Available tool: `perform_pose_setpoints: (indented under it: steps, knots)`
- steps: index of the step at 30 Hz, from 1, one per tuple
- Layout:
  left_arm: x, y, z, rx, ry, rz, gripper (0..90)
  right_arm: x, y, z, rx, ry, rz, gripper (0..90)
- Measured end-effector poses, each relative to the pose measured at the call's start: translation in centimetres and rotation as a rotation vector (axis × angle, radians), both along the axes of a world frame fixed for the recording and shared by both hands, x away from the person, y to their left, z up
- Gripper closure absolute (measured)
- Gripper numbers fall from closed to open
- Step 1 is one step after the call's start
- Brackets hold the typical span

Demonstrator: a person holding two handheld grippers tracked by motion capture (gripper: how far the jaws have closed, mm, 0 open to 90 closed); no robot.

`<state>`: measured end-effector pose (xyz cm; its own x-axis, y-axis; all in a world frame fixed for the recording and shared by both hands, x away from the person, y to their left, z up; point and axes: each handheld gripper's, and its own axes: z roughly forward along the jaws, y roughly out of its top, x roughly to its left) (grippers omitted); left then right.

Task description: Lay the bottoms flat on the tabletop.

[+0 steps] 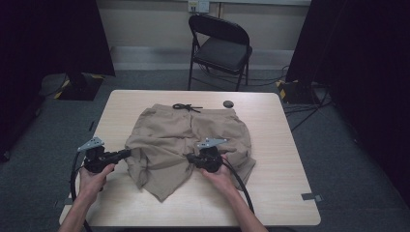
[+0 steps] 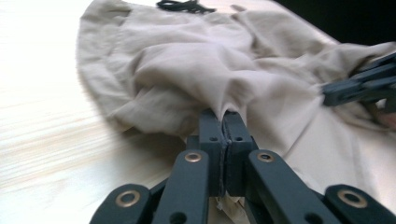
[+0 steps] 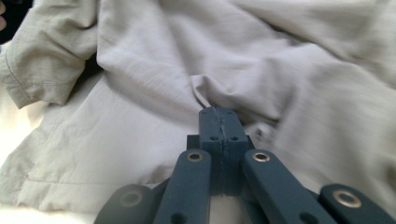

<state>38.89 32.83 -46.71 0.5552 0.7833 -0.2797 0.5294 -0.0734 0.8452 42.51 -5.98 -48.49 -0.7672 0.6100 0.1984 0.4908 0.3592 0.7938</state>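
Both grippers (image 1: 126, 153) (image 1: 189, 157) pinching shorts (image 1: 169, 133)

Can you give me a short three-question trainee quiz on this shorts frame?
1. True or false: the left gripper is shut on a pinch of the beige fabric shorts.
2. What does the right gripper hold? A) the black drawstring B) shorts fabric C) nothing
3. Fill in: the black drawstring lies at the waistband, on the ____ edge of the light wooden table from the person.

Key: 1 true; 2 B; 3 far.
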Motion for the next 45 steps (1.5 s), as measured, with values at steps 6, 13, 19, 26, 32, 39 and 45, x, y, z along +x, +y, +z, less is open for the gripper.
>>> perform_pose_setpoints:
  steps: [6, 13, 19, 26, 32, 39, 45]
  knots:
    - [0.8, 0.4, -1.6, -0.005, 0.078, 0.037, 77.2, -1.5, -0.1, 1.1, 0.067, -0.003, 0.066, 62.9]
    - [-1.6, 0.1, 0.9, -0.014, -0.001, 0.027, 51.6, -4.3, 4.1, 0.6, 0.065, 0.048, 0.210, 43.6]
    - [-2.5, -1.1, 1.8, -0.020, -0.023, -0.106, 60.4, -5.5, 6.5, -0.8, 0.026, 0.068, 0.259, 38.8]
    - [-1.6, -3.9, -0.5, 0.069, 0.065, -0.181, 46.0, -6.6, 7.8, -1.6, -0.011, 0.052, 0.302, 38.8]
    - [-1.0, -4.6, -1.9, 0.168, 0.092, -0.143, 40.9, -7.2, 8.7, -1.6, -0.032, 0.028, 0.336, 38.0]
    - [-0.9, -2.2, -2.2, 0.168, 0.082, -0.098, 86.0, -7.6, 8.8, -1.5, -0.100, -0.061, 0.326, 61.7]
    - [-1.3, 1.2, -0.7, 0.071, 0.027, -0.014, 89.1, -6.8, 7.7, -1.5, -0.080, -0.004, 0.293, 84.1]
